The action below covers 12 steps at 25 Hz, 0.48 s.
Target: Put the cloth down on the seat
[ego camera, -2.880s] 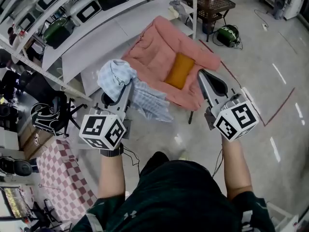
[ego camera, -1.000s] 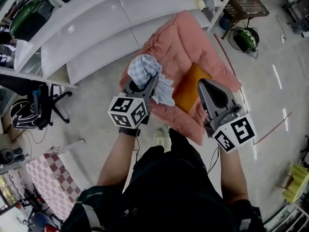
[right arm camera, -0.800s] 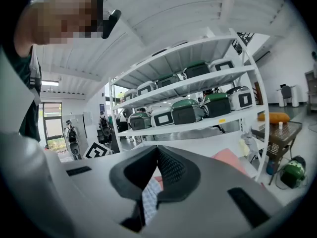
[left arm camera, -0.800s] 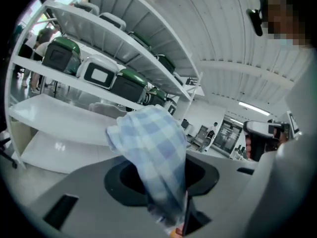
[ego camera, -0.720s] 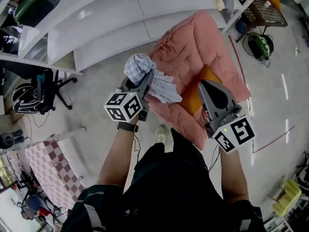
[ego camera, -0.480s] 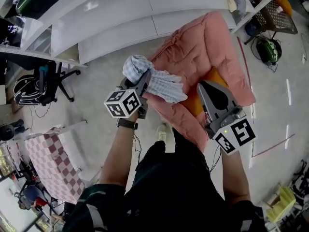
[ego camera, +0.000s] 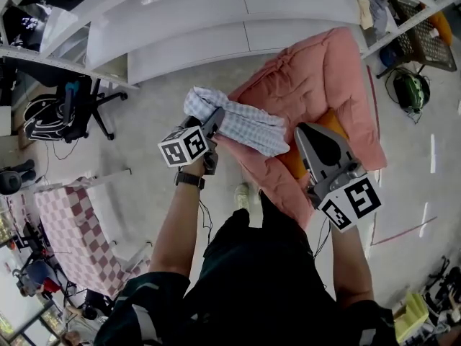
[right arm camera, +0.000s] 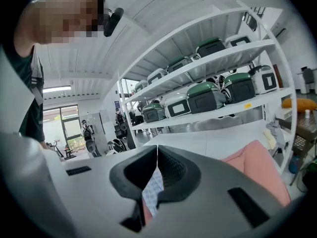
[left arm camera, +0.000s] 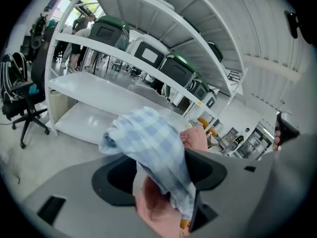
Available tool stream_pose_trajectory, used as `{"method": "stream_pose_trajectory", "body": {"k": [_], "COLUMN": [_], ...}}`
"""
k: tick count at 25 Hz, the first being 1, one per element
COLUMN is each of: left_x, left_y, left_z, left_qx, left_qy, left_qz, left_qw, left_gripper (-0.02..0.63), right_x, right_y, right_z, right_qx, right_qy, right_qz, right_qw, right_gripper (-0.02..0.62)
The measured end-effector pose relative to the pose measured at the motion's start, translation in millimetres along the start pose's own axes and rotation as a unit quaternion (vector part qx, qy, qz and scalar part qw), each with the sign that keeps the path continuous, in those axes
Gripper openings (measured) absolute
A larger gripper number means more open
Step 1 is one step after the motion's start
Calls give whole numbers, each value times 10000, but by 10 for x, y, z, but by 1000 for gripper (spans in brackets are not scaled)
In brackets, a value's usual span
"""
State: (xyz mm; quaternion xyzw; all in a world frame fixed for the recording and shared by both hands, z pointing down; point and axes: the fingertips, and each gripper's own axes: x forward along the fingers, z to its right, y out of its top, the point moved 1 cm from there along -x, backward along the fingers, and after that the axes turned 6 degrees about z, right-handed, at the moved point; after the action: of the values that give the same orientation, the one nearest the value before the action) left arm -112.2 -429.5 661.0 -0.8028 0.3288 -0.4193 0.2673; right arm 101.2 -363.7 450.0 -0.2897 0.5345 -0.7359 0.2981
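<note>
A blue-and-white checked cloth (ego camera: pixel 248 126) lies draped from my left gripper (ego camera: pixel 214 121) across the front edge of the pink padded seat (ego camera: pixel 317 78). In the left gripper view the cloth (left arm camera: pixel 148 138) hangs loosely through the wide gap between the jaws, which have just been opening; the pads do not press it, and pink seat (left arm camera: pixel 156 209) shows below. My right gripper (ego camera: pixel 299 129) hovers over the seat's right part, shut and empty, its tips meeting (right arm camera: pixel 157 150). An orange cushion (ego camera: pixel 337 123) peeks out behind it.
White shelving (ego camera: pixel 187 20) runs behind the seat, with green-lidded cookers (right arm camera: pixel 213 95) on its shelves. A black office chair (ego camera: pixel 72 110) stands at the left, a red-checked mat (ego camera: pixel 68 222) lies lower left, and a green appliance (ego camera: pixel 410 89) sits on the floor at the right.
The left gripper has sunk toward the seat's front edge and its jaws have spread. The cloth, bunched on the gripper before, now stretches onto the seat. The right gripper has hardly shifted.
</note>
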Motion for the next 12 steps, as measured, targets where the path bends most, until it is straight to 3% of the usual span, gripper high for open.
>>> {"method": "stream_pose_trajectory", "body": {"k": [12], "left_x": [-473], "left_y": [-19], "left_z": [-320], "left_qx": [-315], "left_qy": [69], "left_qz": [1], "left_qw": [9995], "left_gripper": [320], "right_x": [171], "right_y": [59], "right_z": [-479], "right_qx": [-126], "right_qy": [150], "right_qz": [55], "right_qw": [9998], "right_gripper": [6]}}
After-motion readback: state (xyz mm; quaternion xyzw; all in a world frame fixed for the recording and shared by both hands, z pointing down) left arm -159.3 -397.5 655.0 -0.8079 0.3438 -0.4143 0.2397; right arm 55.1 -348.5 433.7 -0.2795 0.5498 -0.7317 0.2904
